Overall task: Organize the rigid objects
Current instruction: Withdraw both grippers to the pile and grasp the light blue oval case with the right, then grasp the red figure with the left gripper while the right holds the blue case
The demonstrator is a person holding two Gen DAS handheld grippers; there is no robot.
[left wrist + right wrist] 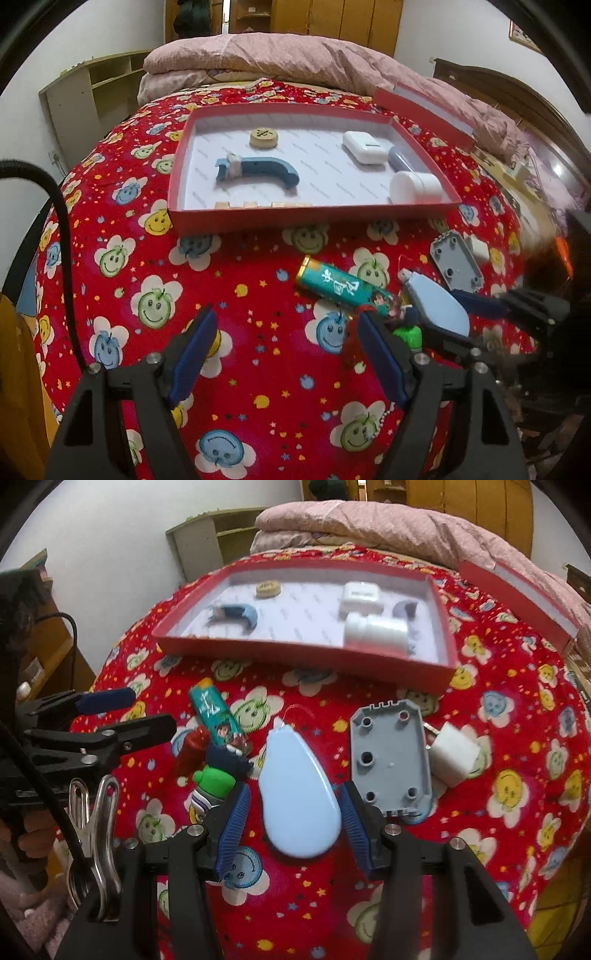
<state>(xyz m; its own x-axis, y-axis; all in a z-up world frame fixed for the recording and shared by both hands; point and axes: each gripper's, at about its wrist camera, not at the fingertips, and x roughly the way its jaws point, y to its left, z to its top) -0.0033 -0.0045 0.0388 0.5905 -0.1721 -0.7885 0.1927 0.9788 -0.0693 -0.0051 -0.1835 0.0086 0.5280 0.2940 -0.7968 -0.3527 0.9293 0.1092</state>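
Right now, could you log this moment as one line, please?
right gripper: open around blue case | left gripper: open, empty | tray: part-filled

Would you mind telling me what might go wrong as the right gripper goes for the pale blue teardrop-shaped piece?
1. The right gripper straddles the pale blue piece, pads apparently not yet touching; its smooth, tapering shell could squirt out when squeezed.
2. The grey plate lies right beside the right-hand finger and could get nudged into the white charger.
3. The left gripper is close by over the green lighter; the two could collide.
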